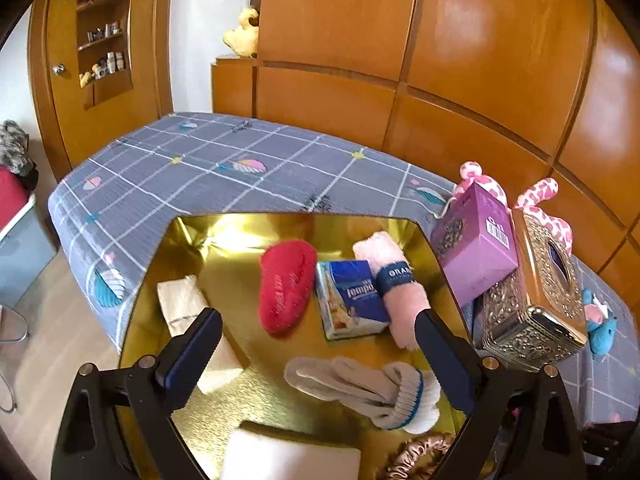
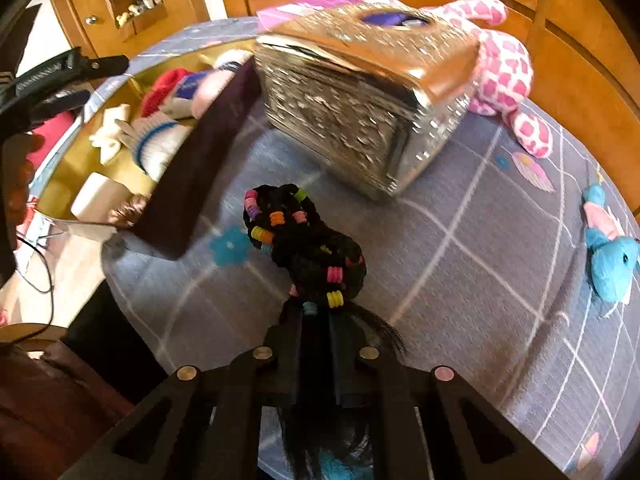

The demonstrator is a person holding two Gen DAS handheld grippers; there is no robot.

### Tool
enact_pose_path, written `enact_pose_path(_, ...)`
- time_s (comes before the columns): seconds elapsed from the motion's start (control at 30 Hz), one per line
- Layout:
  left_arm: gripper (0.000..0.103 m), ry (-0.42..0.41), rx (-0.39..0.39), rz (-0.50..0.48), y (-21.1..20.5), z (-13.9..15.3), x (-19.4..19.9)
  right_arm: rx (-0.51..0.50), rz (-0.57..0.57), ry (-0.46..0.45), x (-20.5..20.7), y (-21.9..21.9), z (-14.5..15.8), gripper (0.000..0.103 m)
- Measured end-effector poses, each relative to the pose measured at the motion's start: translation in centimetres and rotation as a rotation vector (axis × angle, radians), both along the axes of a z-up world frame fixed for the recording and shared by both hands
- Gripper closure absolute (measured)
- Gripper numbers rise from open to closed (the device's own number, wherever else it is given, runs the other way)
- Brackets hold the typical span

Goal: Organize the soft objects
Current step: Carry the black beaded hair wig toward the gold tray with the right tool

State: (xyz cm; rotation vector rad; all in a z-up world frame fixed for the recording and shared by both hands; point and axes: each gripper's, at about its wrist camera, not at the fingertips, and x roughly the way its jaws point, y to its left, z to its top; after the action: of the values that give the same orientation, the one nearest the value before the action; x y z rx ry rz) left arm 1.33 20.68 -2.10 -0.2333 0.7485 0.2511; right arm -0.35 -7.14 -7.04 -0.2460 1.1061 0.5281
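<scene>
A gold tray (image 1: pixel 256 396) lies on the bed and holds a red plush piece (image 1: pixel 285 286), a pink rolled towel (image 1: pixel 394 280), a blue tissue pack (image 1: pixel 350 300), white gloves (image 1: pixel 372 390), a cream cloth (image 1: pixel 180 304), a white pad (image 1: pixel 288 460) and a brown scrunchie (image 1: pixel 420 456). My left gripper (image 1: pixel 318 334) is open and empty above the tray. My right gripper (image 2: pixel 316 312) is shut on a black braided hairpiece with coloured beads (image 2: pixel 308 240), held above the bed to the right of the tray (image 2: pixel 64 184).
An ornate silver and gold tissue box (image 2: pixel 360 92) and a purple box (image 1: pixel 476 244) stand right of the tray. A pink giraffe plush (image 2: pixel 504 76) and a blue plush (image 2: pixel 610 260) lie on the grey checked bedspread (image 1: pixel 200 172). Wooden panelling (image 1: pixel 400 40) lines the back.
</scene>
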Motion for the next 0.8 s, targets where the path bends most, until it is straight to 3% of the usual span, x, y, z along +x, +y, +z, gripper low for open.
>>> enact_pose_path(0.23, 0.002, -0.008, 0.034, 0.017, 0.0, 0.5, -0.2, 0.053, 0.008, 0.002, -0.1, 0.1, 0.9, 0.094)
enact_pose_path(0.5, 0.001, -0.003, 0.048, 0.004, -0.7, 0.4, -0.1, 0.05, -0.017, 0.027, 0.0, 1.3, -0.4, 0.094)
enact_pose_path(0.8, 0.001, 0.001, 0.054, -0.012, -1.2, 0.3, -0.1, 0.149, -0.023, 0.027, -0.1, 0.5, 1.2, 0.093)
